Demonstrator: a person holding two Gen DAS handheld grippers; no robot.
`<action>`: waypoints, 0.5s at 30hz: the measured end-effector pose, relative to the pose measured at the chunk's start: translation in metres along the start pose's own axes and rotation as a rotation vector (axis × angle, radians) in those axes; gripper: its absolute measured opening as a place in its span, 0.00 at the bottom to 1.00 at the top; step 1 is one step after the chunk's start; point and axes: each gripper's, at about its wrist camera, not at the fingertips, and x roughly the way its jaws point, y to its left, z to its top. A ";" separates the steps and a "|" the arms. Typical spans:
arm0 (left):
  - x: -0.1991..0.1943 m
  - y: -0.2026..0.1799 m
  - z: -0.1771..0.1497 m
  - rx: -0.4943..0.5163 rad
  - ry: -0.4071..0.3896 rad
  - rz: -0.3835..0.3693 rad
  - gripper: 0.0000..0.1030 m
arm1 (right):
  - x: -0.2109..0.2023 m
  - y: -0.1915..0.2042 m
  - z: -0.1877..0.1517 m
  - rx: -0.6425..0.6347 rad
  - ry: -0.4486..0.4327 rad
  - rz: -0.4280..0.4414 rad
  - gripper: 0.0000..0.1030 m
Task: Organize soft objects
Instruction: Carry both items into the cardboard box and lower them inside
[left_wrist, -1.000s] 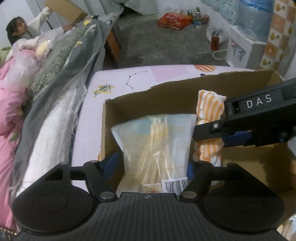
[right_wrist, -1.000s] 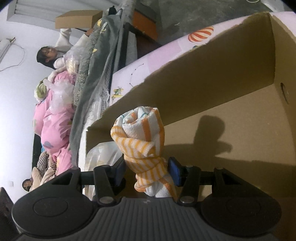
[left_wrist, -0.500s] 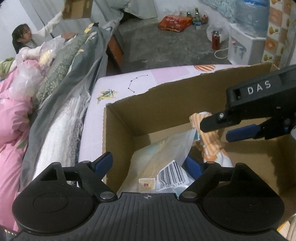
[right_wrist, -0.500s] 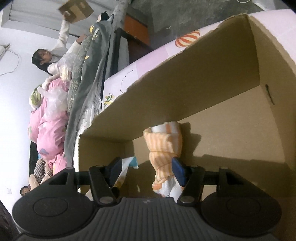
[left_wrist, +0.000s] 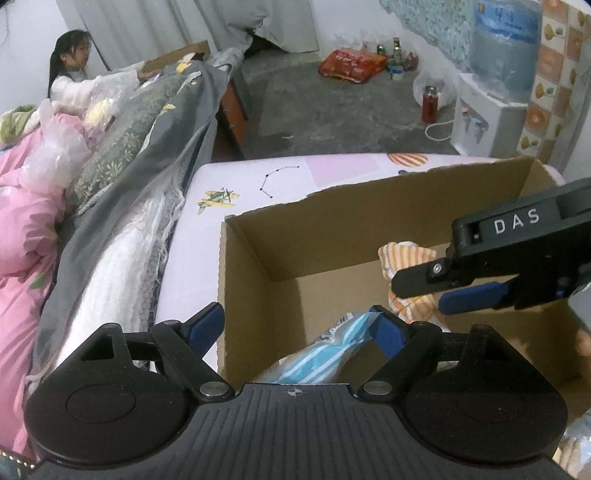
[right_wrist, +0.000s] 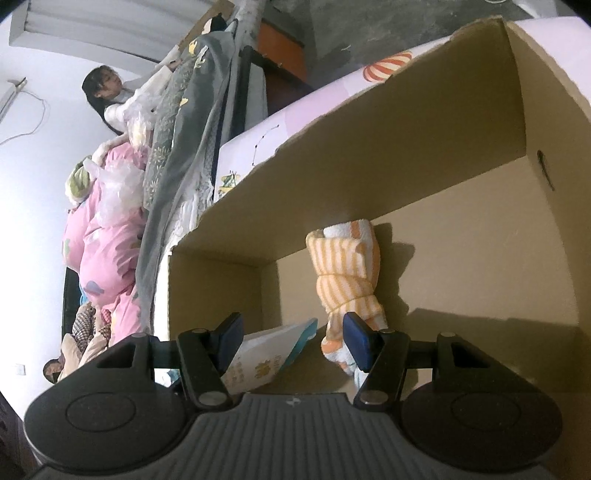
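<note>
Dropped since a second ago: plastic packet (left_wrist: 325, 350), now lying low in the cardboard box (left_wrist: 258, 280) at its near left, with left claw (left_wrist: 295, 328) spread wide above it, gripping nothing. Further right, orange-striped towel roll (right_wrist: 347, 273) lying on the box floor, freed; right claw (right_wrist: 291, 336) apart, empty.

Box (right_wrist: 424, 122) right half free; towel (right_wrist: 347, 273), packet (right_wrist: 266, 354) crowd left.
</note>
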 end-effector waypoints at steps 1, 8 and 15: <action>-0.001 0.001 0.000 -0.005 -0.001 -0.005 0.83 | 0.001 0.000 0.000 0.003 0.005 0.004 0.53; -0.014 0.013 -0.004 -0.040 -0.012 -0.046 0.83 | 0.004 -0.002 -0.001 0.082 0.065 0.104 0.64; -0.039 0.028 -0.013 -0.087 -0.042 -0.098 0.83 | 0.007 0.003 -0.006 0.093 0.072 0.117 0.64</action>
